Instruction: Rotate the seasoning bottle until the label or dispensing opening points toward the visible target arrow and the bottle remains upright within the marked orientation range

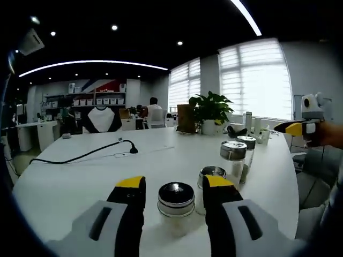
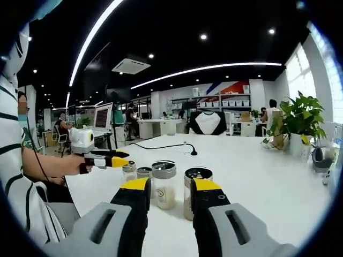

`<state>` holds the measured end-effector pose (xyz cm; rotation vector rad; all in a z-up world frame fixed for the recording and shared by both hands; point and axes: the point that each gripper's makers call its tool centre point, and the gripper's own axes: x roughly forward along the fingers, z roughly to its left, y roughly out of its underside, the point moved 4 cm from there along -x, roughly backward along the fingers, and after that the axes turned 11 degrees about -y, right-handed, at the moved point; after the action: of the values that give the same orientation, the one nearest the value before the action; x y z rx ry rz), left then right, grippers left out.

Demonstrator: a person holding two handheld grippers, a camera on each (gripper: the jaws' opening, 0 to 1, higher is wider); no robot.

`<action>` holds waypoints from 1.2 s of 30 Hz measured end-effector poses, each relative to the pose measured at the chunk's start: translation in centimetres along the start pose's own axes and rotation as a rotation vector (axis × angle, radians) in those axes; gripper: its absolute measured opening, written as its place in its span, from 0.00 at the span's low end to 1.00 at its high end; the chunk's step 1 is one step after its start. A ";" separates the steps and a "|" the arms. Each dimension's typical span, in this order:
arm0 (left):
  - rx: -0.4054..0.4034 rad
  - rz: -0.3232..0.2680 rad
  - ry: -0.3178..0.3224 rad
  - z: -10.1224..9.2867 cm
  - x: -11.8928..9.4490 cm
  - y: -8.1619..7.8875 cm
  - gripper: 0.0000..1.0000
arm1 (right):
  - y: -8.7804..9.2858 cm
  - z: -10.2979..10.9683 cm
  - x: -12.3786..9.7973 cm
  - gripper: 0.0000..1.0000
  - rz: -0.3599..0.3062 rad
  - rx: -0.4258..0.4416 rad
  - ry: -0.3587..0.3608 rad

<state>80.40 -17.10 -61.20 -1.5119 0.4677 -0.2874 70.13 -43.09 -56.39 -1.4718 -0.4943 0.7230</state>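
a seasoning bottle point(image 1: 176, 206) is framed between the open jaws of the left gripper point(image 1: 174, 188), lined up for turning, while the right gripper point(image 2: 165, 185) is held open before another bottle point(image 2: 164, 183)

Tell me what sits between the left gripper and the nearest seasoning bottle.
Nothing visible. In the left gripper view the left gripper is open, and the nearest seasoning bottle stands upright on the white table right in the gap between its jaws. The other bottles stand farther back to the right, out of the way.
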 end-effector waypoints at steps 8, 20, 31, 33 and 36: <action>0.060 0.013 -0.019 -0.2 0.6 0.7 0.42 | 0.6 0.3 -0.2 0.28 0.004 0.029 0.008; 0.053 0.062 0.016 -0.7 1.1 1.7 0.37 | 0.6 -0.1 -0.9 0.28 -0.006 0.048 0.035; 0.027 0.073 0.028 -0.5 1.2 1.9 0.34 | 0.8 0.3 -0.8 0.27 -0.015 0.061 0.029; 0.024 0.075 0.032 -0.5 1.2 1.9 0.34 | 0.7 0.4 -0.7 0.27 -0.018 0.052 0.020; 0.016 0.078 0.043 -0.5 1.1 2.0 0.34 | 0.5 0.6 -0.5 0.27 -0.019 0.047 0.012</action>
<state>80.97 -17.94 -63.29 -1.4708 0.5560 -0.2630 69.31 -43.04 -56.74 -1.4250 -0.4788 0.7062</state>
